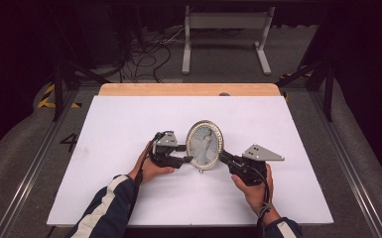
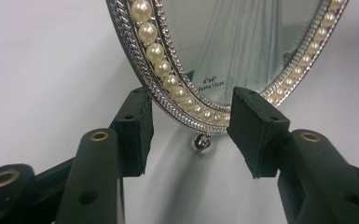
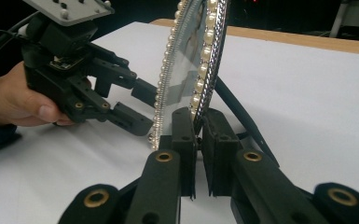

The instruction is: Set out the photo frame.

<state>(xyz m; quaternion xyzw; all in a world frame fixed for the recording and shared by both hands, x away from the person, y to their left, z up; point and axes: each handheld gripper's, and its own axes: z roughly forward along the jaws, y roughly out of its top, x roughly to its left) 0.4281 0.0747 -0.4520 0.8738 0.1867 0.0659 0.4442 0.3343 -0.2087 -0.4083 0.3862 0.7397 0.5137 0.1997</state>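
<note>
Forearms in dark sleeves with a white stripe come in from the near edge of the counter (image 1: 104, 124), each hand holding a gripper. Between them stands an oval picture frame (image 1: 205, 145), upright near the middle of the white counter, its long axis running up and down and its pearl-trimmed rim facing the person.

On the right side, the right gripper (image 3: 197, 122) has its fingers clenched on the frame's lower right rim: one pad sits on the glass side, the other on the back, and the rim passes between them edge-on. A dark strut (image 3: 242, 116), probably the frame's stand, slants down to the counter behind that grip.

On the left side, the left gripper (image 2: 191, 133) is released. Its two fingers (image 2: 135, 130) are spread apart and straddle the lower left curve of the rim without touching it; one lies in front of the frame and one behind, as the right gripper view shows. A small metal ball foot (image 2: 202, 142) hangs at the frame's bottom point, just beyond the gap and just above the counter.

The coming move, as I judge it, turns on this: the rim already lies between the left fingers, so closing them would take hold. The right hand alone bears the frame now.
</note>
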